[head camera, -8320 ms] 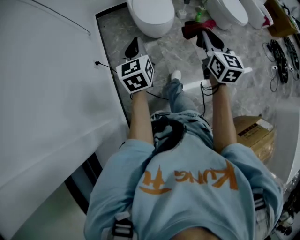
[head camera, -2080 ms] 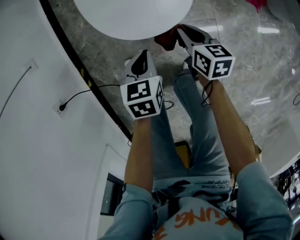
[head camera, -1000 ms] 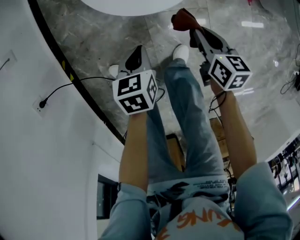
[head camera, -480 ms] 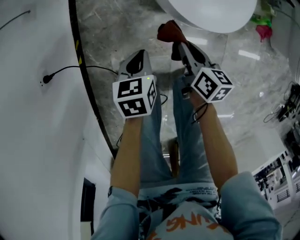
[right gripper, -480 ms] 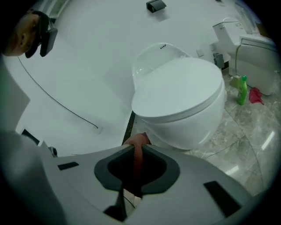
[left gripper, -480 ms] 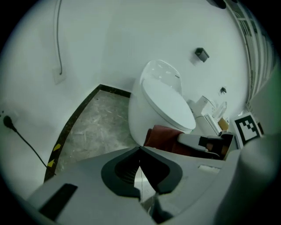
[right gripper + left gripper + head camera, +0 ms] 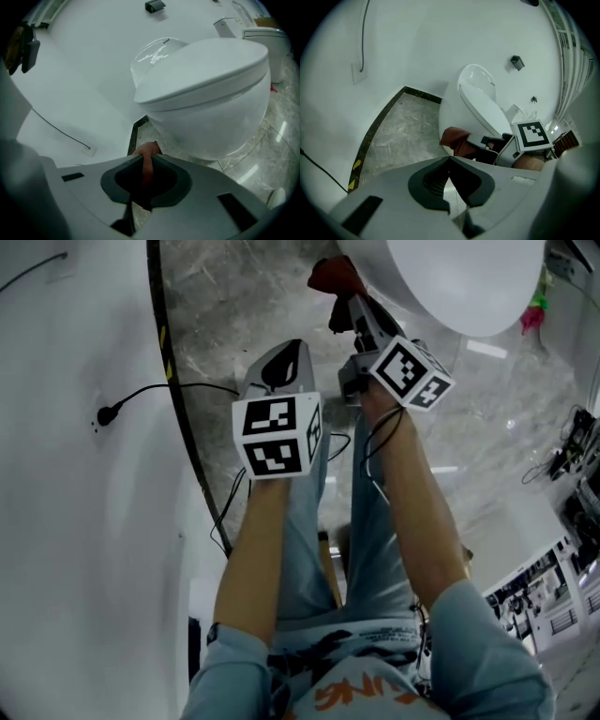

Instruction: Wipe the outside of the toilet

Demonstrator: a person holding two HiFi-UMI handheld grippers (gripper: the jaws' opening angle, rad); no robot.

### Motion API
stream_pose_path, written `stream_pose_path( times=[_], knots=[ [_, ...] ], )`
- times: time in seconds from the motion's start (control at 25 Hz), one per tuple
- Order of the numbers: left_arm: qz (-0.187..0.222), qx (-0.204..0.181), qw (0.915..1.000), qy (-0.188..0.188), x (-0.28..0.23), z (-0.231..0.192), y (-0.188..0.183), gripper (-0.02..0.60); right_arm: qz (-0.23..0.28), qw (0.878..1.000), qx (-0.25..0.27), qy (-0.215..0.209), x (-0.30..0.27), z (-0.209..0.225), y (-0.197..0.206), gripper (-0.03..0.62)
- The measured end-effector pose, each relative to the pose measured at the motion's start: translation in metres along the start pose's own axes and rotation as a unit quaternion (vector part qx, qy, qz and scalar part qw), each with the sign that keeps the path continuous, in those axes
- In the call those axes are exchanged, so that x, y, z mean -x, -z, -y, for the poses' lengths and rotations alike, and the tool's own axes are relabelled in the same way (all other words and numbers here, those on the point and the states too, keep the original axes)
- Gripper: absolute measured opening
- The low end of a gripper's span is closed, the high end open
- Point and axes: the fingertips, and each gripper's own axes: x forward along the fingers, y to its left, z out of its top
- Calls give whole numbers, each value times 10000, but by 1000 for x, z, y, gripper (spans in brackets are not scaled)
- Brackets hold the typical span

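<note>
Right gripper: jaws clenched on a fold of dark red cloth, held low, close beside the lower flank of the white toilet, which stands on the marble floor by the wall; contact not certain. Left gripper: jaws pressed together on nothing, hanging over the floor, apart from the bowl. Judgement: cloth light, limp, bunches easily, so keep the mid-fold pinch; the glazed bowl is hard, slick and fixed.

White toilet, lid shut, upright; dk-red rag pinched in R gripper, close to bowl's lower side.
</note>
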Motion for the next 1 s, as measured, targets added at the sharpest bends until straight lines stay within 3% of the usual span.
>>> stream_pose_path(
  times=[0.24,0.44,0.68,1.0],
  knots=[
    [39,388,9989,-278,-13,-44,-1,-5,67,9992,-107,371,-26,28,-6,37],
    [58,579,9976,-367,-5,-60,23,-5,-5,9979,37,646,-27,45,-2,37],
    [-57,667,9969,-421,-5,-63,43,-5,-119,9969,125,774,-25,56,9,37],
    [-180,477,9978,-427,-13,-36,52,-5,-80,9960,-19,890,-8,85,3,37]
  ],
)
